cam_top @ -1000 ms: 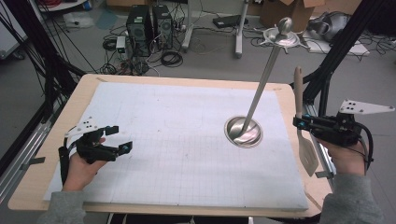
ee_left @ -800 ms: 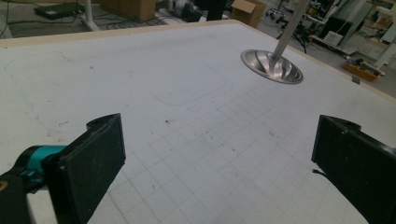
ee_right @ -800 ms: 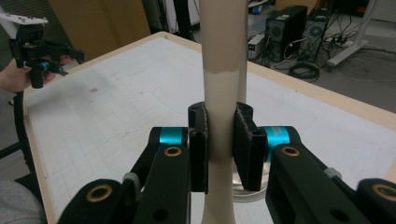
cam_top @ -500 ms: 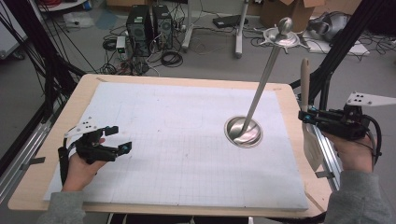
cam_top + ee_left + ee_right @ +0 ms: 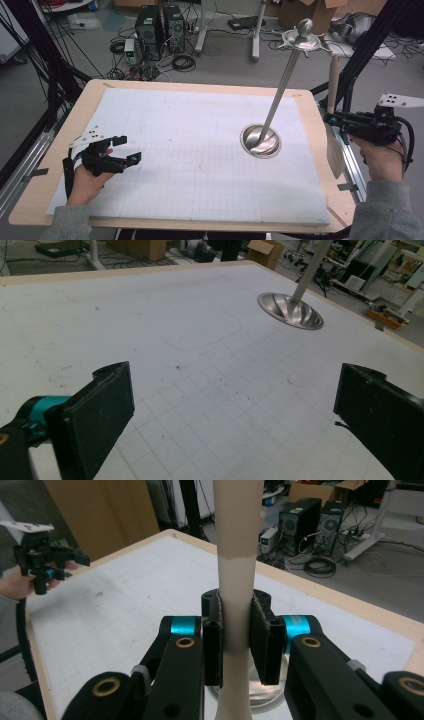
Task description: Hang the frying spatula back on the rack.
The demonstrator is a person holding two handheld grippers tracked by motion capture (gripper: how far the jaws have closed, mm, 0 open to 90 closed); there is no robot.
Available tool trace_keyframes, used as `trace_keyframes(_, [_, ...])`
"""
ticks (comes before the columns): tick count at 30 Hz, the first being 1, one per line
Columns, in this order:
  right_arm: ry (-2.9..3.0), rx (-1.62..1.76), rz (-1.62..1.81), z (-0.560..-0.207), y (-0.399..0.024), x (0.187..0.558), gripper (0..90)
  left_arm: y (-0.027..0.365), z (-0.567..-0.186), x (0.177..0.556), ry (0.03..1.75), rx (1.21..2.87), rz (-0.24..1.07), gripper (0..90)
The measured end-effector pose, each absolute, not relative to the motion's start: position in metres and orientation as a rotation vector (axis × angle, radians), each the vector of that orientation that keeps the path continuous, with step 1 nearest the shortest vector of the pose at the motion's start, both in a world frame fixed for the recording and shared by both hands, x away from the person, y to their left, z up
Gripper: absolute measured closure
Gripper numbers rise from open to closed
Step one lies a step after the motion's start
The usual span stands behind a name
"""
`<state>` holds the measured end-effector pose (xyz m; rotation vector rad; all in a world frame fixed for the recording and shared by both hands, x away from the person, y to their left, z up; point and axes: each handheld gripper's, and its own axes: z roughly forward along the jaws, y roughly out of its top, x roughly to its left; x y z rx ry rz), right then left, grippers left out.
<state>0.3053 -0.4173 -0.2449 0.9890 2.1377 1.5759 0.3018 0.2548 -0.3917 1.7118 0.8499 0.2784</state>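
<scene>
My right gripper [image 5: 333,119] hovers at the table's right edge, shut on a beige wooden spatula [image 5: 332,82]. The handle points up and the flat blade [image 5: 334,150] hangs below the jaws. In the right gripper view the pads [image 5: 261,630] press on both sides of the spatula's shaft [image 5: 237,555]. A metal stand rises from a round dish-like base [image 5: 260,141] right of the table's middle, its pole [image 5: 282,85] leaning up to a hooked top. My left gripper [image 5: 129,150] rests low at the left, open with nothing between its fingers [image 5: 107,400].
A white gridded mat [image 5: 190,150] covers the wooden table [image 5: 95,95]. Black frame struts [image 5: 365,55] stand close behind the right gripper. Computer cases [image 5: 160,27], cables and boxes lie on the floor beyond the far edge.
The right gripper has drifted a little to the right with the spatula, whose handle now stands more upright. The left gripper has kept still.
</scene>
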Motion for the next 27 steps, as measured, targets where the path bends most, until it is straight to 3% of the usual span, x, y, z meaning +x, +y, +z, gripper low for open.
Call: trace_keyframes(27, [2.154, 1.035, 1.647, -0.24, -0.411, 0.32, 77.9, 0.256, -0.394, 0.302, 0.865, 1.724, 0.289, 3.3])
